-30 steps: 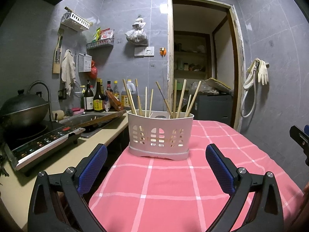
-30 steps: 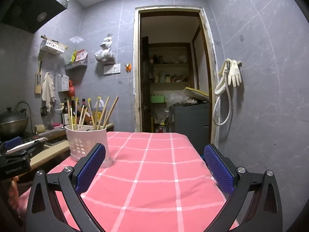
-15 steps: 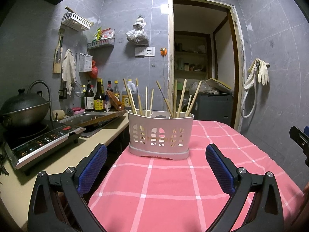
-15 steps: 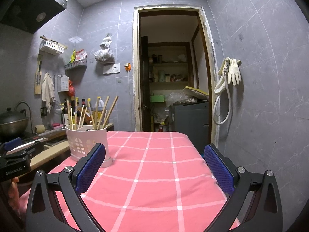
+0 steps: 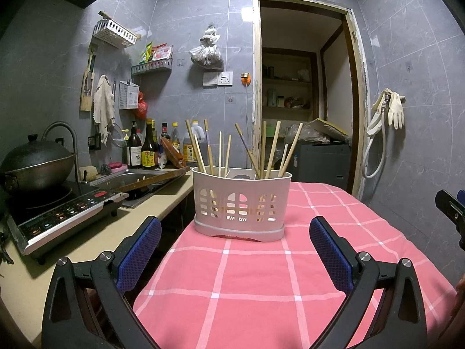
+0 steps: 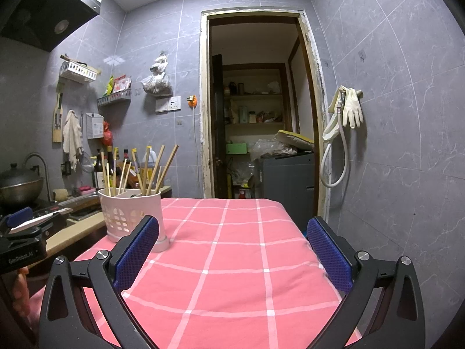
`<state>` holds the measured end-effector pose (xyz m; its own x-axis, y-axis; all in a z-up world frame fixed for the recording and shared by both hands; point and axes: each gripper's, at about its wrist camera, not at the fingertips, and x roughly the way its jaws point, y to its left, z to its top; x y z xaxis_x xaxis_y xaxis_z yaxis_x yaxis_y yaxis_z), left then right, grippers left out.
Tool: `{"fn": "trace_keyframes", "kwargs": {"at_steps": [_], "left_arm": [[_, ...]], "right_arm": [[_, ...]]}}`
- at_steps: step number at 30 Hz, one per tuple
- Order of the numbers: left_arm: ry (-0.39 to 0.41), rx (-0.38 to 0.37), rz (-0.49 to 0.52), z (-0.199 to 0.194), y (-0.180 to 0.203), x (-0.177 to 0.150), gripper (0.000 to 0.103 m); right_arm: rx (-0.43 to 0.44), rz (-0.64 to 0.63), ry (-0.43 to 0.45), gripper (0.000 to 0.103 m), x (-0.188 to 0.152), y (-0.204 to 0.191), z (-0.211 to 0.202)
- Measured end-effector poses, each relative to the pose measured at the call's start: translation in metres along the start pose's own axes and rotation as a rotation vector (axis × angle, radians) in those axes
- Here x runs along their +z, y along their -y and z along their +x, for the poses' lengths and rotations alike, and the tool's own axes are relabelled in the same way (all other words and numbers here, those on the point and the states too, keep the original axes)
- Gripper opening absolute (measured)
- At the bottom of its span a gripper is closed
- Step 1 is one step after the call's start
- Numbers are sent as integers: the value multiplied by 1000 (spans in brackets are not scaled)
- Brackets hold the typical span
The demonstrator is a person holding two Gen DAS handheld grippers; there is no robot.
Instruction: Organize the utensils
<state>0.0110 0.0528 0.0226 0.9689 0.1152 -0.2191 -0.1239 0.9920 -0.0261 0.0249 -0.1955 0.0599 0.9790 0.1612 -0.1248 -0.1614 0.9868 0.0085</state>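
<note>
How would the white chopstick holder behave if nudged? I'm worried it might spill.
The white chopstick holder looks like thin perforated plastic, so probably light. The chopsticks stand tall and splay outward, so it may be top-heavy. On the pink tablecloth it may catch and tip rather than slide.

Far left of the frame: dark lidded wok (image 5: 35,163) on an induction cooker (image 5: 64,212). Behind it, sauce bottles (image 5: 145,148) lined against the grey tiled wall, beside a steel sink (image 5: 136,177). Upper left: white wall basket (image 5: 114,32); below it, a hanging cloth (image 5: 103,107). Right of the doorway (image 5: 302,87): pale rubber gloves (image 5: 391,110) above a looped hose (image 5: 377,151).
</note>
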Motion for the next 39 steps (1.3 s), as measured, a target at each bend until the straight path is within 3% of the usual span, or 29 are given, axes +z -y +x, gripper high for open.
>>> {"fn": "trace_keyframes", "kwargs": {"at_steps": [39], "left_arm": [[-12,-2,-4,1,8,2,100]], "right_arm": [[0,2,0,103,-1,0,0]]}}
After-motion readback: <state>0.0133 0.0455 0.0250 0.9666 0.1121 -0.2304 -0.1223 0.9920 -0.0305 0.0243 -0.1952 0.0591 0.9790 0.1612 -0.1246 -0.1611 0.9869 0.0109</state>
